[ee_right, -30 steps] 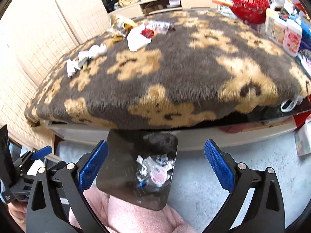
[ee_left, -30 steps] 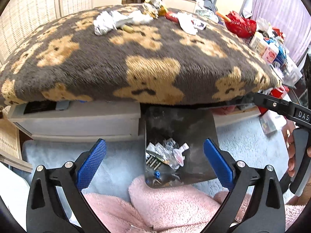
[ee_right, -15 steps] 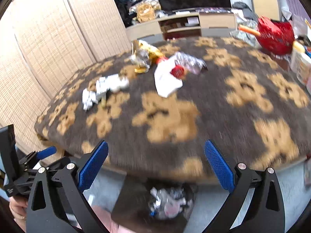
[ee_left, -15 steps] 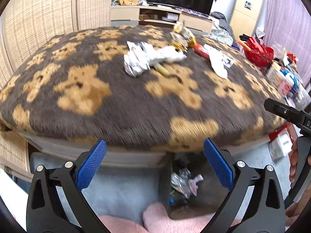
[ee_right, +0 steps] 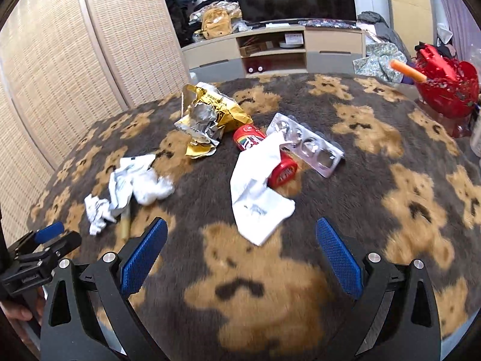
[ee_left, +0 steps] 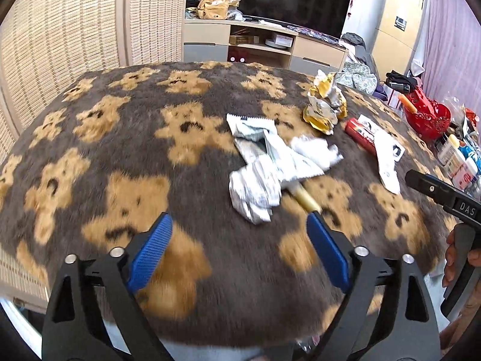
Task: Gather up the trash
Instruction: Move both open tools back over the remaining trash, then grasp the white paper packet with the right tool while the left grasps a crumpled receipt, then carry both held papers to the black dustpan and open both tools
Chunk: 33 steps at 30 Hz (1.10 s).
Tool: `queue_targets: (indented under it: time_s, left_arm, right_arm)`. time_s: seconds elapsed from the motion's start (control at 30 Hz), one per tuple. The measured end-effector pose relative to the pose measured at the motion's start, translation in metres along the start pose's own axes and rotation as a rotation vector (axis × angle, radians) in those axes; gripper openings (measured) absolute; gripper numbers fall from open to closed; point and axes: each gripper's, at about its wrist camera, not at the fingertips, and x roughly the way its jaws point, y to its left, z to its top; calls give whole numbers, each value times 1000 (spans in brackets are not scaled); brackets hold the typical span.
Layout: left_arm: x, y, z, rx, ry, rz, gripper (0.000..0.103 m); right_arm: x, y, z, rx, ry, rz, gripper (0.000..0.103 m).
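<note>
Trash lies on a table covered by a grey blanket with tan bears (ee_left: 126,138). In the left wrist view, crumpled white wrappers (ee_left: 264,165) sit over a beige stick (ee_left: 305,198), just ahead of my open, empty left gripper (ee_left: 237,249). A gold foil bag (ee_left: 324,108), a red wrapper (ee_left: 360,134) and a white paper (ee_left: 387,159) lie farther right. In the right wrist view, my open, empty right gripper (ee_right: 240,252) hovers just short of the white paper (ee_right: 258,192), with the red wrapper (ee_right: 264,156), a clear blister pack (ee_right: 306,147), the gold bag (ee_right: 207,120) and white wrappers (ee_right: 129,189) beyond.
A red basket (ee_right: 445,90) and bottles (ee_left: 457,159) stand at the table's right edge. A woven screen (ee_left: 60,45) is on the left, a TV cabinet (ee_left: 264,45) behind. The left gripper shows in the right wrist view (ee_right: 39,249).
Both grippers rose from the bin on the floor and now look over the tabletop. The bin has dropped out of view. The trash on the blanket is nearer.
</note>
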Motion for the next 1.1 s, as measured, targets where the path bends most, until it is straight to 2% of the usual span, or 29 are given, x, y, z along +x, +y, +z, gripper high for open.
queue_targets:
  time_s: [0.2, 0.33, 0.37, 0.43, 0.47, 0.5, 0.53, 0.73, 1.1]
  left_arm:
    - [29, -1, 13, 19, 32, -22, 71]
    - [45, -2, 14, 24, 64, -39, 57]
    - [48, -2, 13, 28, 71, -41, 53]
    - [51, -3, 13, 41, 68, -33, 47]
    - [51, -3, 13, 45, 66, -31, 43]
    - [50, -2, 13, 45, 63, -34, 38]
    - [49, -2, 14, 43, 63, -35, 36]
    - [35, -5, 7, 70, 49, -43, 24]
    - [-31, -30, -21, 94, 7, -36, 23]
  right_arm:
    - [29, 5, 12, -37, 23, -39, 96]
    - [47, 5, 15, -48, 70, -64, 71]
    - [50, 5, 14, -53, 80, -74, 68]
    - [55, 5, 11, -64, 95, -92, 50]
    - [56, 5, 10, -71, 92, -109, 46]
    - [53, 3, 9, -74, 82, -122, 37]
    - [52, 2, 8, -64, 79, -120, 33]
    - [31, -5, 3, -30, 56, -65, 27]
    - [-44, 4, -26, -51, 7, -8, 26]
